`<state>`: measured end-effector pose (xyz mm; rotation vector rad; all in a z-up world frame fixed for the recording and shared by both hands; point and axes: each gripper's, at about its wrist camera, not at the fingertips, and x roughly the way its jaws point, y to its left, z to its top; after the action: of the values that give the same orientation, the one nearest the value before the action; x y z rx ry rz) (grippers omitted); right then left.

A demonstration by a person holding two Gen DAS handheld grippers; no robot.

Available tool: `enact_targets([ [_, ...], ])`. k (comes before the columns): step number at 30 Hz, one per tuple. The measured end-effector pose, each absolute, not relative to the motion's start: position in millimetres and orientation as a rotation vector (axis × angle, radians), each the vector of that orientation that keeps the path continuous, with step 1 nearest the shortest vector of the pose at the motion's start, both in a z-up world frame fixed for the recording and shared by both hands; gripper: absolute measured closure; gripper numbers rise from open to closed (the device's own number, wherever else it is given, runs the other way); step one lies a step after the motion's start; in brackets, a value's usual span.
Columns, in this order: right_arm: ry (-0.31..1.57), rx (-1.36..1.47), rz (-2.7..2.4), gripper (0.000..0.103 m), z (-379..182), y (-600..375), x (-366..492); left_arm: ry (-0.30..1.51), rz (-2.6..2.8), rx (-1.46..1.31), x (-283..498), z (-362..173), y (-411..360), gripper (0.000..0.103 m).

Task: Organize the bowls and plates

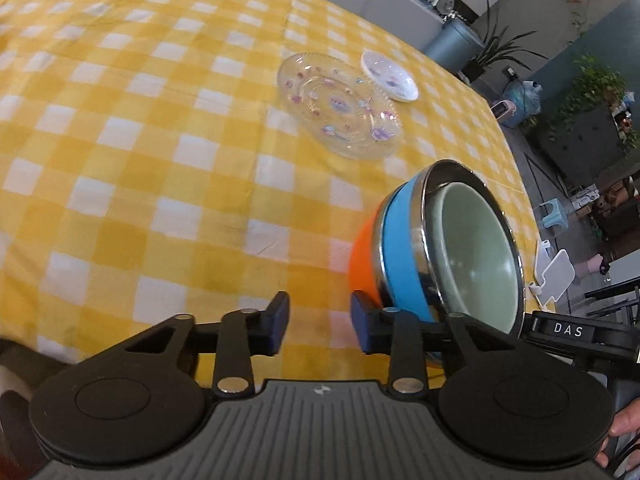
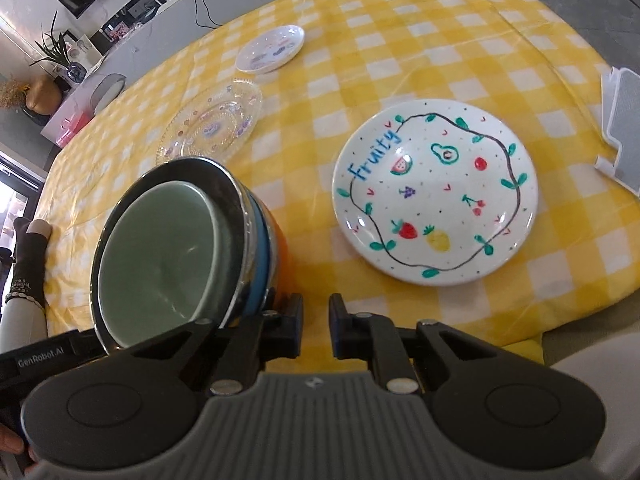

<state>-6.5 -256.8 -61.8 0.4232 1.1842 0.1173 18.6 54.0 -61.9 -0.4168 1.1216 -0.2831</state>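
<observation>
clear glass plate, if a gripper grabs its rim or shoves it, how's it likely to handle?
The clear glass plate is probably rigid but fragile: thin, transparent, with a beaded rim. It lies flat and low on the checked tablecloth, so tipping or rolling looks unlikely. Pushed, it may drag or bunch the cloth rather than slide. The smooth glass rim could slip between the fingers, and the small white dish sits just beyond it.

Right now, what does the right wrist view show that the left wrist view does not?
Only the right wrist view shows the fruit plate, flat on the cloth beside the bowl stack, and the right gripper, open and empty.

Only the left wrist view shows the left gripper, also open and empty.

Both show the bowl stack, green bowl innermost, then steel-rimmed blue and orange; the glass plate; the small white plate beyond it; the white stand at the table edge; and the checked cloth.
</observation>
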Motion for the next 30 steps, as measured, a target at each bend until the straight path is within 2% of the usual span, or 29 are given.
enact_targets([
  [3,1.175,0.420,0.136,0.103,-60.9,-252.5,-1.6,1.116,-0.288,-0.428,20.3,-60.3,57.8,0.066],
  [9,1.159,0.345,0.163,0.103,-56.1,-231.7,14.9,1.081,-0.257,-0.413,24.4,-53.0,71.1,0.066],
  [19,1.172,0.294,0.230,0.103,-58.5,-186.9,43.2,1.053,-0.165,-0.406,36.8,-47.7,102.3,0.079],
  [23,1.195,0.280,0.270,0.103,-62.4,-171.6,50.5,1.060,-0.147,-0.403,42.2,-47.4,114.3,0.078],
  [25,1.193,0.276,0.280,0.103,-63.4,-171.8,52.0,1.062,-0.149,-0.404,45.7,-46.0,118.5,0.075],
  [30,1.140,0.286,0.236,0.093,-54.7,-190.4,57.5,1.040,-0.122,-0.346,65.7,-35.9,124.5,0.069],
])
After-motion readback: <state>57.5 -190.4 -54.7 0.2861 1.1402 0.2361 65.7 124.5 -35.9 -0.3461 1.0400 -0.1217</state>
